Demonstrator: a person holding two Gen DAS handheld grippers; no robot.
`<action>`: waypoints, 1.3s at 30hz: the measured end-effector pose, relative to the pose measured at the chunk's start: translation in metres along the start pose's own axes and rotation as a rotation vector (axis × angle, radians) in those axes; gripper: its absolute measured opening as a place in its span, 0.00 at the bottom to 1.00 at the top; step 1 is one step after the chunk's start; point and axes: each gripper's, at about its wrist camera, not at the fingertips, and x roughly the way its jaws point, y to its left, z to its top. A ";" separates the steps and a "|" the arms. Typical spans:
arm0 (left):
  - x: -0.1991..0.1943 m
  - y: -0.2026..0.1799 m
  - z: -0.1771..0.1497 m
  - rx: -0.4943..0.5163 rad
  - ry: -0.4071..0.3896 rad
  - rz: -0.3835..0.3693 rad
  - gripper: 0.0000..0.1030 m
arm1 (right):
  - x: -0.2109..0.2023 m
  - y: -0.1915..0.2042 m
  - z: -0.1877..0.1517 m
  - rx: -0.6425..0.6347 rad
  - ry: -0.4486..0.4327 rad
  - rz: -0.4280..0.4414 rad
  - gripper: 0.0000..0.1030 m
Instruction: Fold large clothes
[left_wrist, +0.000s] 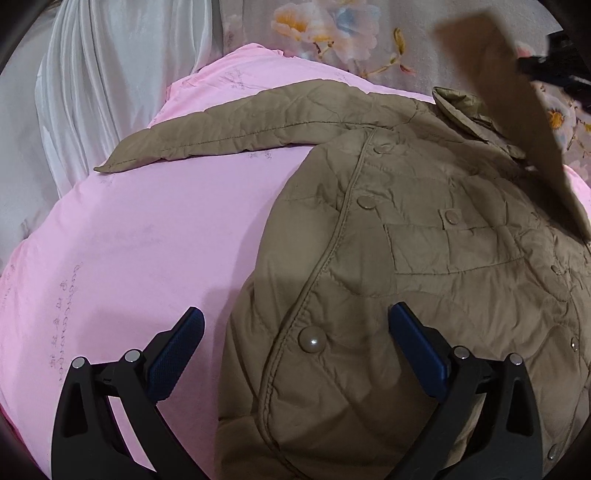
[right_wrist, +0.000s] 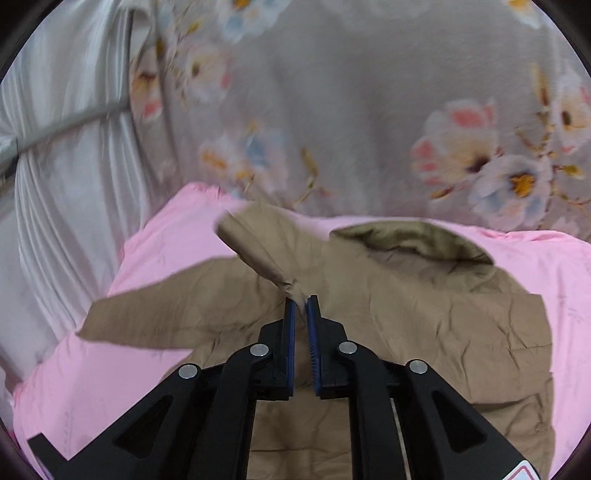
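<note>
Right gripper (right_wrist: 301, 301) pinched on the raised sleeve of the tan quilted snap-front jacket (left_wrist: 424, 280) spread on the pink quilt (left_wrist: 147, 258), sleeve running up-left over the body; left gripper (left_wrist: 295, 325) spread wide, hovering above the jacket's front hem, nearer.

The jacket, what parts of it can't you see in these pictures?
- Left wrist view: the jacket is cut off by the right and bottom edges; its raised sleeve is blurred.
- Right wrist view: the right gripper and its arms hide the jacket's middle.
- The blanket under the jacket is hidden.
</note>
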 end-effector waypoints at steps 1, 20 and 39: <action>0.000 0.001 0.000 -0.006 0.003 -0.011 0.95 | 0.004 0.007 -0.004 -0.009 0.018 0.027 0.12; 0.005 -0.033 0.101 -0.025 0.051 -0.334 0.95 | -0.050 -0.197 -0.075 0.458 0.031 -0.178 0.57; 0.080 -0.113 0.169 -0.053 0.107 -0.361 0.02 | -0.013 -0.319 -0.102 0.920 0.029 -0.002 0.05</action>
